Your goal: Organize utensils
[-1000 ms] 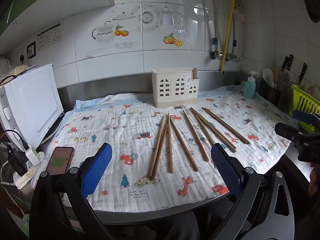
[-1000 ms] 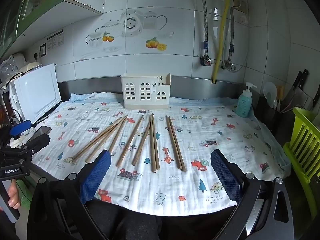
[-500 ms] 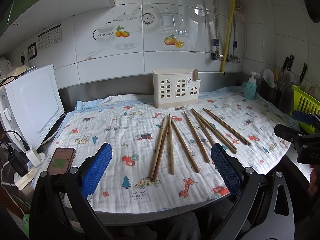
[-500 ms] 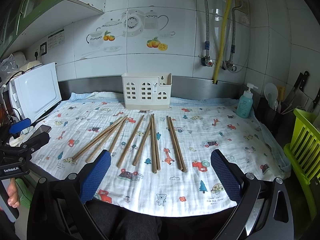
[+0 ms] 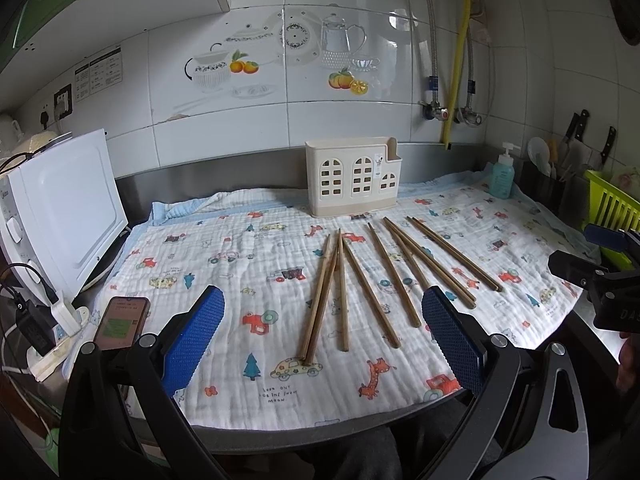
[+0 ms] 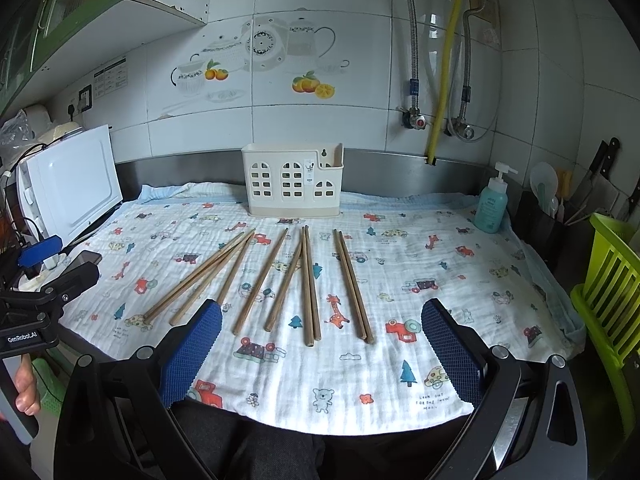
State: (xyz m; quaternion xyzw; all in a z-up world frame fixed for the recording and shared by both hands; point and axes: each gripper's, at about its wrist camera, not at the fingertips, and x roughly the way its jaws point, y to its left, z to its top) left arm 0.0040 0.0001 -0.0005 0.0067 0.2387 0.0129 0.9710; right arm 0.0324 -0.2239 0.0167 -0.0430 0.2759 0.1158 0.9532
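Observation:
Several wooden chopsticks [image 5: 372, 280] [image 6: 308, 280] lie fanned out on a white cloth printed with cartoons [image 5: 240, 264] [image 6: 420, 264]. Behind them a cream utensil holder with window cut-outs [image 5: 354, 176] [image 6: 294, 180] stands upright against the steel backsplash. My left gripper [image 5: 322, 336] hovers open at the counter's front edge, nothing between its blue pads. My right gripper [image 6: 320, 348] is likewise open and empty at the front edge, just short of the chopstick ends. Each gripper shows at the edge of the other's view.
A white appliance [image 5: 68, 208] stands at the left with a phone [image 5: 122, 322] and power strip beside it. A teal soap bottle [image 6: 491, 204], a dark holder with knives and spoons [image 6: 560, 200] and a lime-green rack [image 6: 612, 280] sit at the right. A person's hand [image 6: 24, 384] holds the left gripper.
Both views have shifted very slightly. The grippers stay open and the chopsticks have not moved.

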